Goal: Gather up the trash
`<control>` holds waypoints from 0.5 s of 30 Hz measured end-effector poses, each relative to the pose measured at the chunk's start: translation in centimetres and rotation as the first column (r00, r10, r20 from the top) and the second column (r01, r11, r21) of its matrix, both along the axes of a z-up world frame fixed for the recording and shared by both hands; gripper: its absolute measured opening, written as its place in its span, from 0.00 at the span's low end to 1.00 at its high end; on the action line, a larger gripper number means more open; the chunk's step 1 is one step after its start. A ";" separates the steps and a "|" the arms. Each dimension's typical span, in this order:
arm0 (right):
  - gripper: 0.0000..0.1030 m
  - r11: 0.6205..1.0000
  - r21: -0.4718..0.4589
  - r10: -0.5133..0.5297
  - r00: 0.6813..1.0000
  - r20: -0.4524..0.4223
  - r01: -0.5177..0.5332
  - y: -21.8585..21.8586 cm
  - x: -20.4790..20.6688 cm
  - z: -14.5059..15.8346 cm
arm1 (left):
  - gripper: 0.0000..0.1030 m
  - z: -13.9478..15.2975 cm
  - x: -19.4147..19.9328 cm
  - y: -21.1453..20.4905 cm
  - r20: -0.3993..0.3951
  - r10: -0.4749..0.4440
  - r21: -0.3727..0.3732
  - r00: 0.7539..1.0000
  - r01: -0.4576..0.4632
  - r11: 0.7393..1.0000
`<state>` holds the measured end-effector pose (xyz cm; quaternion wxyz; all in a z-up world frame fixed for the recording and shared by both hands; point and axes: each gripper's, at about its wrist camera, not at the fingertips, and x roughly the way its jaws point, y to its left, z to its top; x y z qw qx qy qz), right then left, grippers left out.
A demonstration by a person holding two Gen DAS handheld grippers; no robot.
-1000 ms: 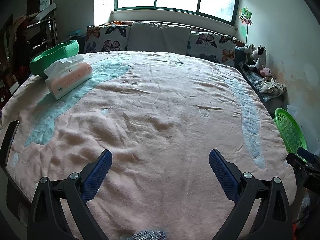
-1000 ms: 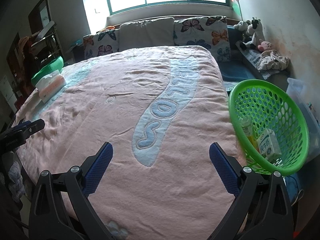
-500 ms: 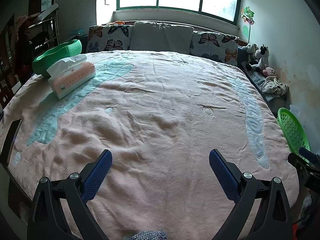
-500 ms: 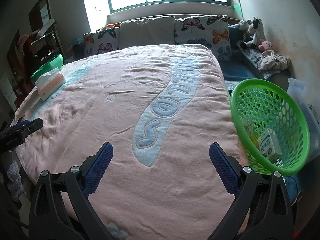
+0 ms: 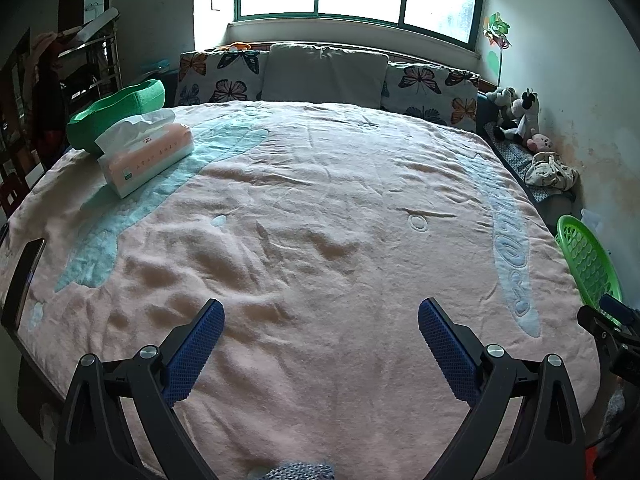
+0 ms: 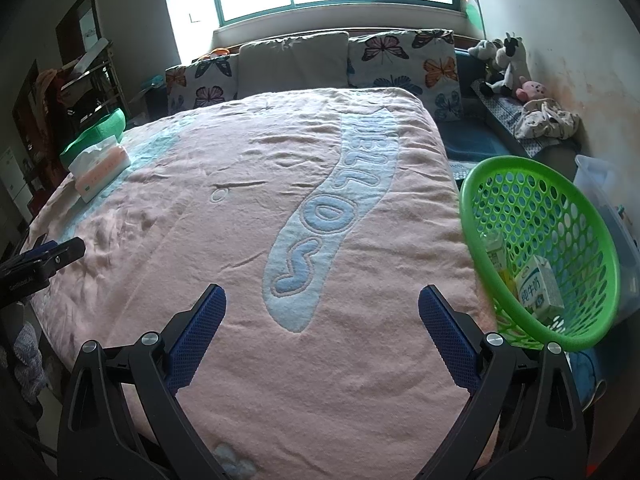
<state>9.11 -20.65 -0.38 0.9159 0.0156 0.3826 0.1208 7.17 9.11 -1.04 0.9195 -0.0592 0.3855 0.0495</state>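
A green perforated basket (image 6: 560,216) stands beside the bed's right edge, tilted toward the bed; its rim also shows in the left wrist view as the basket (image 5: 588,256). Inside lie a white milk carton (image 6: 538,286) and a second small carton (image 6: 496,254). My right gripper (image 6: 322,320) is open above the pink blanket (image 6: 240,240), left of the basket, with nothing between its fingers. My left gripper (image 5: 320,334) is open over the blanket's near middle (image 5: 320,220), also holding nothing. No loose trash shows on the blanket.
A pink tissue box (image 5: 146,158) and a green cushion-like bowl (image 5: 116,114) sit at the bed's far left. Butterfly pillows (image 5: 432,84) line the head. Plush toys (image 5: 516,118) and crumpled cloth (image 5: 550,170) lie along the right wall. A dark phone-like slab (image 5: 22,280) rests at the left edge.
Both views have drifted slightly back and up, so the bed sits a little lower in the frame. Both grippers stay open; nothing was picked up or dropped.
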 end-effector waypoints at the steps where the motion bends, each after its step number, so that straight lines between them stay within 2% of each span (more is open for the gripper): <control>1: 0.93 1.000 -0.001 0.001 1.000 0.000 -0.001 0.0 0.0 0.0 | 0.92 0.1 0.0 -0.1 -0.001 -0.002 -0.001 1.000 0.002 1.000; 15: 0.93 1.000 0.003 -0.004 1.000 -0.003 0.004 0.0 -0.1 -0.2 | 0.91 0.1 -0.1 -0.9 0.010 -0.015 0.002 1.000 0.015 1.000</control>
